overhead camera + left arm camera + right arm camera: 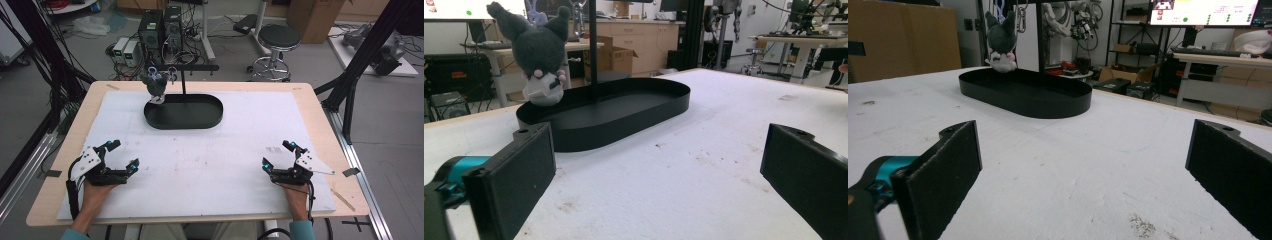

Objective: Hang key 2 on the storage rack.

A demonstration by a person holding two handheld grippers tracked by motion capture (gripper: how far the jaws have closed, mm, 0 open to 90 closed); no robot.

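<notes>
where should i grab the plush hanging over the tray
Grip the plush across its round dark head, the widest and softest part, probably with the left tongs, which are open and on its side of the table. Come in level from the near side: the stand's post rises just to its right and the tray wall sits below, so a low or right-hand approach looks blocked.

- Stand's post (593,50): top cut off by the upper edge in the left gripper view.
- Plush (155,84): hanging attachment too small to tell in the high view.
- Tray (624,112): far-left rim hidden behind the plush.
</notes>
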